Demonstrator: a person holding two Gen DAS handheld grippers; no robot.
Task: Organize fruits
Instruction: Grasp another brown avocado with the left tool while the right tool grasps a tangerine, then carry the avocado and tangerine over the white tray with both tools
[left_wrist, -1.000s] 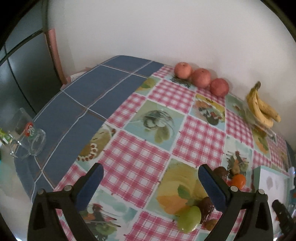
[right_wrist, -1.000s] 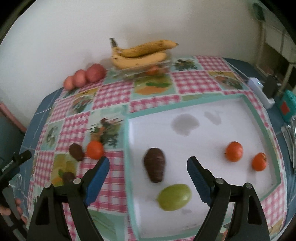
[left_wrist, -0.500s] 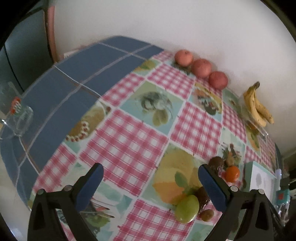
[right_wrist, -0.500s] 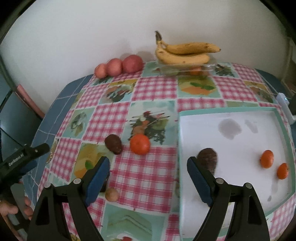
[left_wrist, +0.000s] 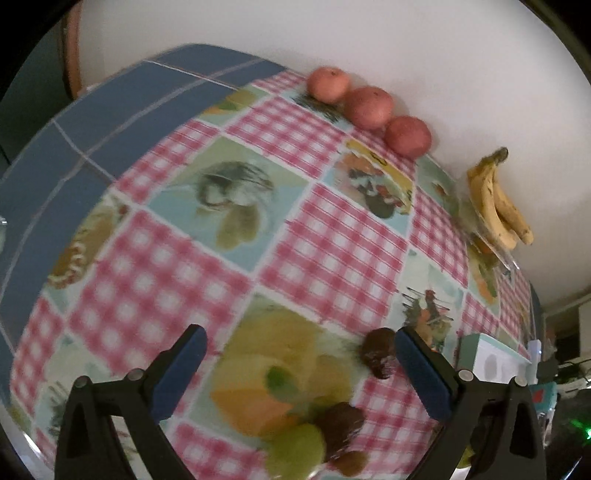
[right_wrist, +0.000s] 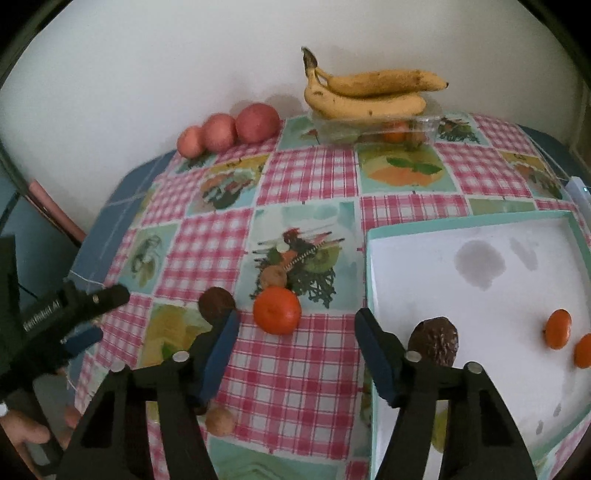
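Observation:
In the right wrist view an orange tangerine (right_wrist: 277, 309) lies on the checked tablecloth just ahead of my right gripper (right_wrist: 298, 326). Its jaws are closing, and the pads are still clear of the tangerine. A dark avocado (right_wrist: 437, 341) and two tangerines (right_wrist: 558, 328) lie in the white tray (right_wrist: 373, 236). My left gripper (left_wrist: 299, 354) is open above a cluster: a green fruit (left_wrist: 295, 450), a dark fruit (left_wrist: 340, 424) and a small brown one (left_wrist: 351, 467). Another dark avocado (left_wrist: 376, 356) lies by its right finger.
Three red apples (right_wrist: 229, 131) line the wall, next to bananas (right_wrist: 369, 92) lying on a clear box. A small brown fruit (right_wrist: 220, 421) and a kiwi-like one (right_wrist: 273, 277) lie on the cloth. A hand (right_wrist: 22, 428) holds the left gripper at the table's left edge.
My right gripper has swung left from above the tray to the tangerine on the cloth, and its jaws have narrowed. My left gripper has dropped closer to the fruit cluster.

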